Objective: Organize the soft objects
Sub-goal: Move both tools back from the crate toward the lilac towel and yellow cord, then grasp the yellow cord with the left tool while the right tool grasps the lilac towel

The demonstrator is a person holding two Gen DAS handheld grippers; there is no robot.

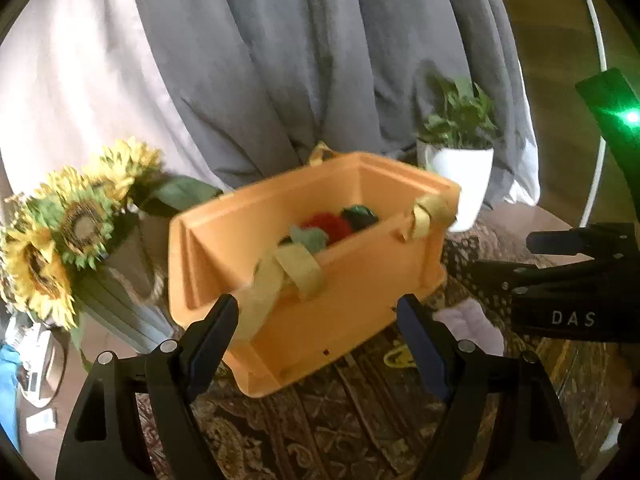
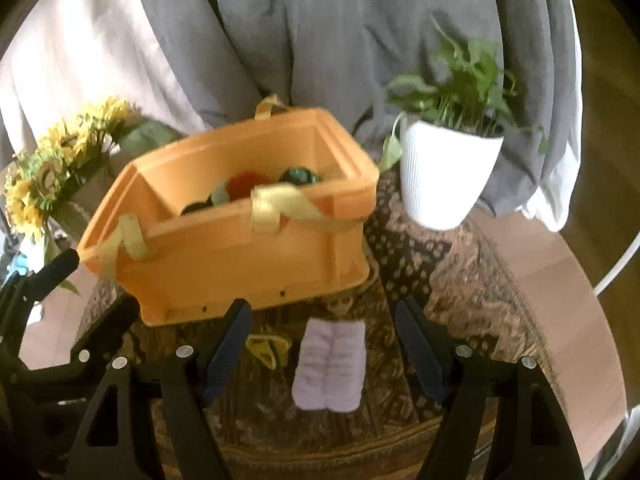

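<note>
Hovering left tongs (image 1: 318,336) wide, empty | right tongs (image 2: 324,344) wide, empty, above lilac cloth (image 2: 331,364)

Grey curtains (image 2: 320,40) hang behind a patterned rug (image 2: 440,264). Left of the rug stand sunflowers (image 2: 52,172); right, a potted plant (image 2: 448,168).

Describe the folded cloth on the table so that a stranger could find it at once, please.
Find the orange bin on the patterned tablecloth. In front of it, beside a small yellow clip, lies the cloth. It is the only pale lilac, fluffy, folded thing outside the bin.
</note>
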